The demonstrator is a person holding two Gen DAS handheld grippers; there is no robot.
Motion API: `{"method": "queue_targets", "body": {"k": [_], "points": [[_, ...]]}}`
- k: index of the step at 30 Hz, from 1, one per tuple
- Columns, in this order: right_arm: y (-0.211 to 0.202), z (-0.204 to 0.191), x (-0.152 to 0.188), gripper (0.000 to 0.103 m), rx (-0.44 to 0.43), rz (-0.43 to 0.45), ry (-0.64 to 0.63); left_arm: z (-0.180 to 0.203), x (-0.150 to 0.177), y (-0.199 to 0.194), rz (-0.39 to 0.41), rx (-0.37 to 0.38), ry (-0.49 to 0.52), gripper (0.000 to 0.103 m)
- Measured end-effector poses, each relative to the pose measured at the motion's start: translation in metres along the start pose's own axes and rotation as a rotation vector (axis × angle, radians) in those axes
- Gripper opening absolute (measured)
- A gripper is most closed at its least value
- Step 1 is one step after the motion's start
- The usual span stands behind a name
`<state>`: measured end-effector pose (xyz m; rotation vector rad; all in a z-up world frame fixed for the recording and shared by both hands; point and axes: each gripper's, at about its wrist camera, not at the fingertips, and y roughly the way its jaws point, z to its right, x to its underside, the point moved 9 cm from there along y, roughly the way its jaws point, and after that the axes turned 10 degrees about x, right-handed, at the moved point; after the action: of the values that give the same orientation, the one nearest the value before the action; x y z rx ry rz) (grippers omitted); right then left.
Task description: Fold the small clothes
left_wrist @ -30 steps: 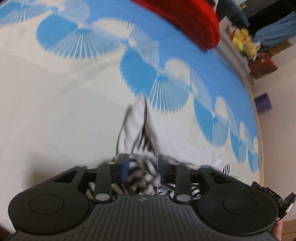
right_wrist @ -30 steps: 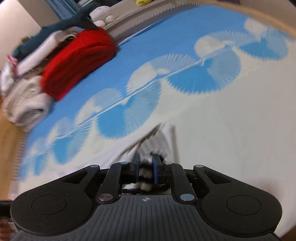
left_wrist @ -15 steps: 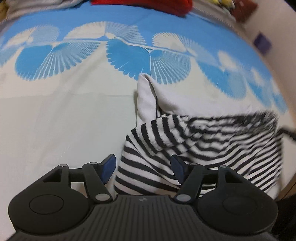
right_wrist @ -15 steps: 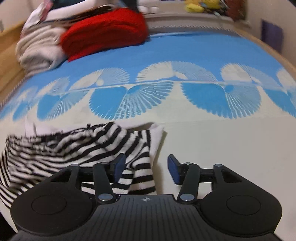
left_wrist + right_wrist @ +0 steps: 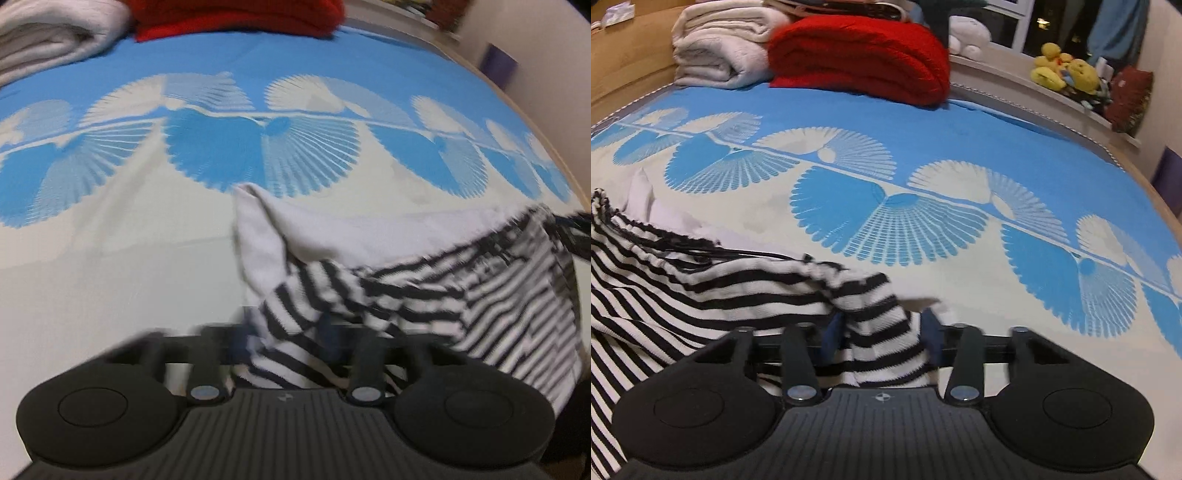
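Currently the striped garment (image 5: 713, 291) lies crumpled at the near edge of the blue-and-white bedspread (image 5: 923, 125). Left gripper (image 5: 284, 343): jaws closing, striped cloth between them; blur hides whether the pads press. Right gripper (image 5: 882, 332): jaws closing around one striped corner. Red blanket (image 5: 860, 55) and white blanket (image 5: 716, 55) sit at the far edge.

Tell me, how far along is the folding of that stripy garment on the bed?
Early on. Nothing looks folded yet: the striped garment lies rumpled on the blue and white bedspread, its white lining showing. In hand: the left gripper and right gripper are each closing on a corner of it, cloth between the jaws. Still left: spreading it flat and making the folds.
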<state>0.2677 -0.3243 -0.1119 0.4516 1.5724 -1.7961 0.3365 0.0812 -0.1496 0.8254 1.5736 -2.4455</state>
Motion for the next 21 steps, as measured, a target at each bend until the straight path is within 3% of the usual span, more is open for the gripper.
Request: {"method": "queue_targets", "body": {"k": [1, 3, 6, 8, 10, 13, 15, 17, 21], "points": [[0.001, 0.000, -0.002, 0.005, -0.014, -0.003, 0.007, 0.001, -0.003, -0.002, 0.009, 0.007, 0.017, 0.006], [-0.006, 0.011, -0.014, 0.005, -0.020, 0.027, 0.075, 0.003, -0.021, -0.020, 0.095, 0.015, 0.033, 0.006], [-0.034, 0.037, -0.044, 0.005, -0.035, 0.184, 0.250, 0.000, -0.060, -0.063, 0.326, 0.056, -0.032, 0.006], [-0.037, 0.053, -0.054, 0.005, 0.014, 0.225, 0.326, -0.002, -0.074, -0.067, 0.387, 0.027, -0.051, 0.006], [-0.024, 0.051, -0.052, 0.005, 0.051, 0.187, 0.315, -0.003, -0.077, -0.047, 0.334, -0.035, -0.045, 0.006], [0.017, 0.031, -0.034, 0.005, 0.085, 0.017, 0.205, -0.014, -0.064, 0.006, 0.125, -0.155, -0.016, 0.006], [0.038, 0.020, -0.020, 0.005, 0.078, -0.088, 0.158, -0.026, -0.051, 0.029, 0.011, -0.173, -0.073, 0.006], [0.042, 0.017, -0.021, 0.005, 0.092, -0.100, 0.153, -0.029, -0.056, 0.026, 0.039, -0.168, -0.108, 0.006], [0.020, 0.034, -0.054, 0.005, 0.138, 0.066, 0.265, -0.021, -0.084, -0.001, 0.230, -0.144, -0.101, 0.006]]}}
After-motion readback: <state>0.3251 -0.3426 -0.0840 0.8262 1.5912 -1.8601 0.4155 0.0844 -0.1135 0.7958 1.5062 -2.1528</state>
